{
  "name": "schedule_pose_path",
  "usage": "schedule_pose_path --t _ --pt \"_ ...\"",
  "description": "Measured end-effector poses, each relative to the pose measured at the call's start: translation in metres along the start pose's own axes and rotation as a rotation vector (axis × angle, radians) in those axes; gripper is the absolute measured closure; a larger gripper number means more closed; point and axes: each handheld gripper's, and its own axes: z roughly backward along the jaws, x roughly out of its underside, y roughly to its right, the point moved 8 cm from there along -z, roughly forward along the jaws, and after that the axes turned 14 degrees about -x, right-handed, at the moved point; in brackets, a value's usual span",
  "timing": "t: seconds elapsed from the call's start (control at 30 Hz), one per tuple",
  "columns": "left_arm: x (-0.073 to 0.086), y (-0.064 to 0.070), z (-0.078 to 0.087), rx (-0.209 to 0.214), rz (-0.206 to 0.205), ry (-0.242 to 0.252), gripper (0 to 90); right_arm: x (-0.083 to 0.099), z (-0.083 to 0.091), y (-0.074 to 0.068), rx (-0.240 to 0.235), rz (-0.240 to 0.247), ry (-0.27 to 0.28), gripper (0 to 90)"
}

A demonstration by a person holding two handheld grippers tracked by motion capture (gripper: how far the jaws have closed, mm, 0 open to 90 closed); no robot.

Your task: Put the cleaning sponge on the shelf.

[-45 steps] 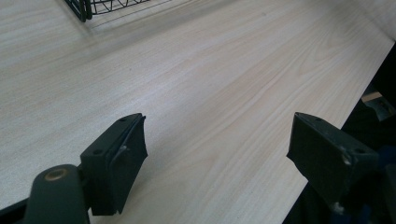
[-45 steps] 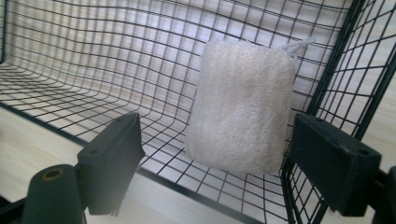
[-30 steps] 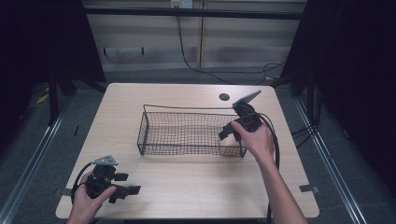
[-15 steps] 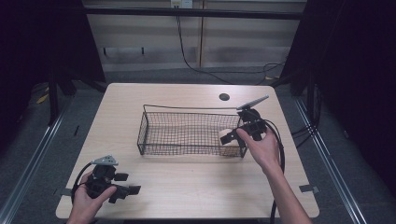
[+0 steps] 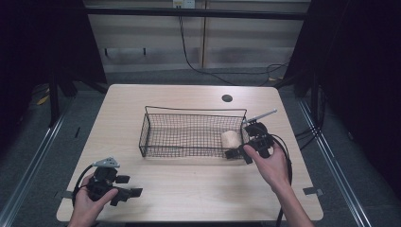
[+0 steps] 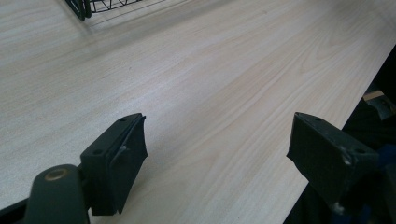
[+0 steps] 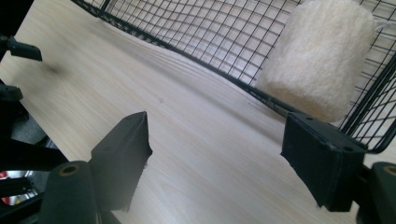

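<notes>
A black wire basket (image 5: 194, 110) stands in the middle of the wooden table. A cream fluffy roll (image 5: 231, 138) lies inside it at its right end, against the wire wall. My right gripper (image 5: 238, 155) is open just outside the basket's near right corner, low over the table. In the right gripper view the roll (image 7: 322, 60) sits behind the basket's mesh (image 7: 187, 56), beyond my right gripper (image 7: 219, 154), whose jaws are wide apart and empty. My left gripper (image 5: 128, 185) rests open at the table's near left; in its own view, my left gripper (image 6: 217, 154) has bare wood between its jaws.
A round cable hole (image 5: 227, 98) is in the tabletop behind the basket. The table's near edge lies just past the left gripper. A basket corner (image 6: 84, 7) shows far ahead of the left jaws. Bare wood spreads between the basket and the near edge.
My right gripper has come down from over the basket's right end to outside its near right corner. The cream roll now lies free in the basket. The left gripper has not moved.
</notes>
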Motion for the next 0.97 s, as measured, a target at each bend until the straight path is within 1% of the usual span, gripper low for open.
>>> schedule_pose_path --t 0.03,0.1,0.13,0.2,0.27,0.3,0.37,0.43,0.6,0.67,0.73,0.83,0.87,0.97 --pt "0.0 0.0 0.0 0.001 0.0 -0.001 18.9 0.002 0.0 -0.001 -0.004 -0.001 0.002 23.9" --pt "0.0 0.001 0.0 0.004 0.002 0.001 18.9 0.006 -0.001 -0.003 0.012 0.01 0.002 24.7" --pt "0.0 0.001 0.0 0.003 0.001 0.001 18.9 0.007 -0.002 -0.005 -0.005 0.011 0.012 25.7" --pt "0.0 0.0 0.0 -0.001 0.002 0.001 18.9 0.011 -0.003 -0.006 -0.011 0.016 0.016 26.1" --pt "0.0 0.0 0.0 0.003 0.002 0.0 18.9 0.017 -0.006 -0.005 -0.002 0.022 0.008 26.8" --pt "0.0 0.0 0.0 0.003 0.001 -0.001 18.9 0.019 -0.007 -0.005 -0.007 0.013 0.011 26.8" --pt "0.0 0.0 0.001 0.001 -0.001 -0.001 18.9 0.025 -0.01 -0.005 -0.012 0.02 0.009 27.4" --pt "0.0 -0.001 0.0 -0.002 -0.004 -0.002 18.9 0.029 -0.012 -0.006 -0.006 0.041 0.009 27.6" --pt "0.001 0.0 0.0 -0.004 0.0 -0.003 18.9 0.038 -0.013 -0.005 0.005 0.045 0.018 27.8" --pt "0.001 -0.001 0.0 -0.003 -0.001 -0.007 18.9 0.042 -0.015 -0.005 0.002 0.043 0.023 28.7" --pt "0.001 -0.001 0.0 -0.006 0.007 -0.007 18.9 0.046 -0.018 -0.004 0.0 0.049 0.025 29.5" --pt "0.001 -0.001 -0.001 -0.009 0.013 -0.004 18.9 0.052 -0.022 0.0 0.012 0.054 0.037 29.8" --pt "0.001 -0.002 -0.001 -0.01 0.004 -0.008 18.9 0.054 -0.023 0.001 0.012 0.053 0.04 29.9" --pt "0.001 -0.002 -0.001 -0.006 0.01 -0.004 18.9 0.056 -0.025 0.006 0.043 0.07 0.059 30.3"
